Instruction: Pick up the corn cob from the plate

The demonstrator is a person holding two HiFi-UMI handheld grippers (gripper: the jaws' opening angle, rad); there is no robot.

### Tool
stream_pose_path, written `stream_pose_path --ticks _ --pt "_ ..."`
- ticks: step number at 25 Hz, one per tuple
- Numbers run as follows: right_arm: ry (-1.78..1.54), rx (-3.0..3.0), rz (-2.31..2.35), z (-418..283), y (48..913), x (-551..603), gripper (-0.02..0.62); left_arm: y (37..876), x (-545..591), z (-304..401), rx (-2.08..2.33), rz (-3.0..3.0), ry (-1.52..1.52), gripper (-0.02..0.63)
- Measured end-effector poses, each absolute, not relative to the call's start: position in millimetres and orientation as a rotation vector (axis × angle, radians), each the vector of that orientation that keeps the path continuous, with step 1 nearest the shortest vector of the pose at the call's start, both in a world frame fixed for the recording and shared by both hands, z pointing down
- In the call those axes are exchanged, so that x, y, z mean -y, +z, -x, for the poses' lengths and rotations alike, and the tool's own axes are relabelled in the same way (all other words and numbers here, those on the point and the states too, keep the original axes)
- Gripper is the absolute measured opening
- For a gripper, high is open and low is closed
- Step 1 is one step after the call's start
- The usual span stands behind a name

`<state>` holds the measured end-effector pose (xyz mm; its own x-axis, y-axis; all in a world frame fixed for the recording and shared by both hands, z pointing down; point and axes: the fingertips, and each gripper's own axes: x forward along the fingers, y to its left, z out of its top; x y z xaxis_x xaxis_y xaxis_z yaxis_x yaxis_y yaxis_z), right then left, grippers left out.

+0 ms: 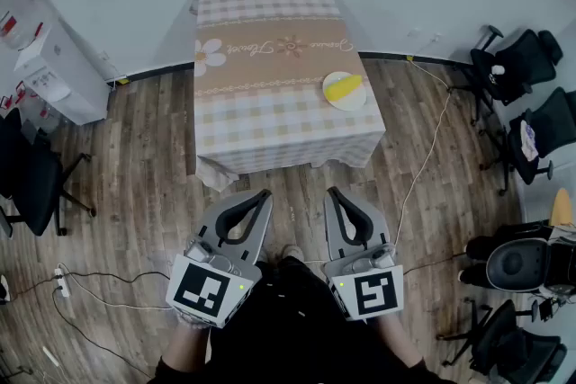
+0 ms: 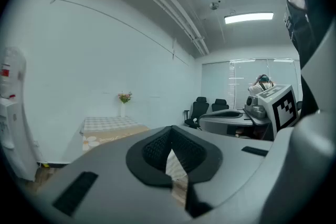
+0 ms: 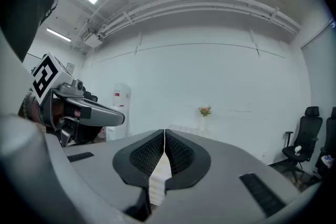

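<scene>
The yellow thing on the plate [image 1: 347, 104], by the table's [image 1: 261, 117] right edge, is probably the corn cob [image 1: 343, 87]. The left gripper [image 1: 259, 195] and right gripper [image 1: 335, 192] are closed and empty, well apart from it, not reaching yet.

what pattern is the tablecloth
Pale checks, crossed by a tan band with flower prints; the tablecloth shows best in the head view.
</scene>
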<state>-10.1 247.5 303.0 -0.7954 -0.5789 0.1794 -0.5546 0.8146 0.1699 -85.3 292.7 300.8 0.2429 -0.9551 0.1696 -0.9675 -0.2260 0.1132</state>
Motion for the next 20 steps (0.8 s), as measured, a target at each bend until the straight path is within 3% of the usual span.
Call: stream_pose_path --ticks 20 --pt "-0.136 2.774 -1.045 15.7 301.6 -253.1 0.043 301.3 -298.3 92.1 1.736 -2.407 0.097 0.014"
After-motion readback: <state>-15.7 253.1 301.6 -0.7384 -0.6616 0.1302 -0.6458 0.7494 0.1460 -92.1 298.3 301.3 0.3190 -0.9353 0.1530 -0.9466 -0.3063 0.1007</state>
